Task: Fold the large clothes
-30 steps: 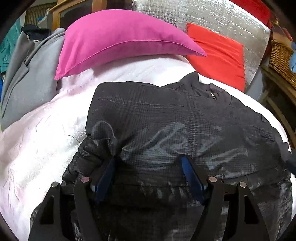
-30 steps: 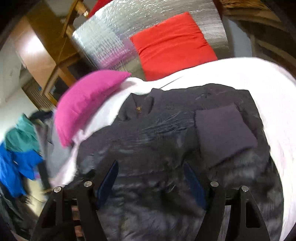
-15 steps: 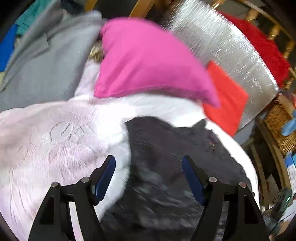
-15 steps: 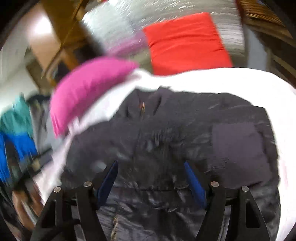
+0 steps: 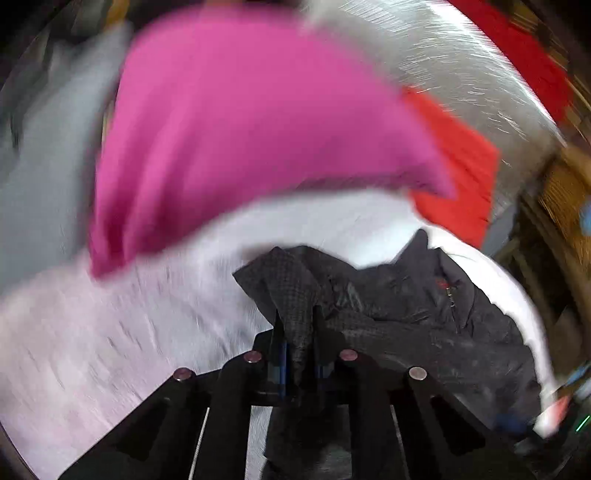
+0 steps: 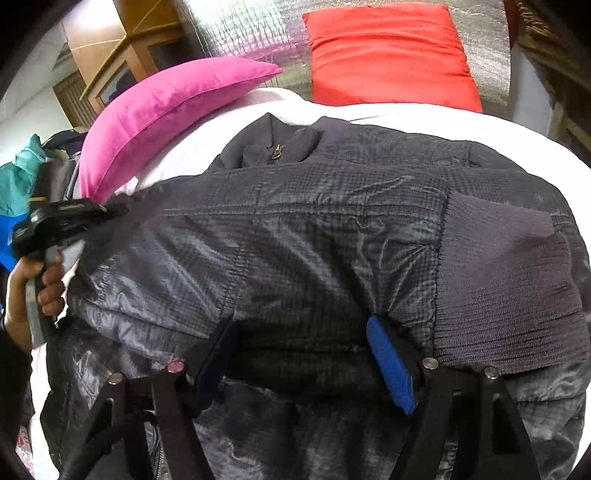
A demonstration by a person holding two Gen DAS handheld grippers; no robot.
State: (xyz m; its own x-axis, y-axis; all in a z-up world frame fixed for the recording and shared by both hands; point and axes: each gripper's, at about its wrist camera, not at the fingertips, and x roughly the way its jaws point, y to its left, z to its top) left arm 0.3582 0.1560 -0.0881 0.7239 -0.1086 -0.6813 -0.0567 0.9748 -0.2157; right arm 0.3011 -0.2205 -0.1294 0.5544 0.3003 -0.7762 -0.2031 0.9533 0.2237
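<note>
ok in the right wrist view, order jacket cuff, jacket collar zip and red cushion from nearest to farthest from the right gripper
1. Jacket cuff, ribbed, just right of the right gripper.
2. Jacket collar zip, ahead, mid-bed.
3. Red cushion, farthest, against the silver backing.

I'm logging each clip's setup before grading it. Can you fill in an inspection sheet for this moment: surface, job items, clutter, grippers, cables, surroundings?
Surface: bed with a pale pink-white blanket; the left view is blurred.
Job's things: dark quilted jacket spread collar away from the cameras, zip pull at the neck; ribbed cuff folded onto the body.
Clutter: pink pillow and red cushion at the head of the bed; heap of grey, teal and blue clothes beside it.
Grippers: left gripper has just closed, pinching a bunch of jacket fabric; right gripper open, jaws straddling the jacket.
Cables: nothing seen.
Surroundings: silver foil panel, wooden cabinet.
</note>
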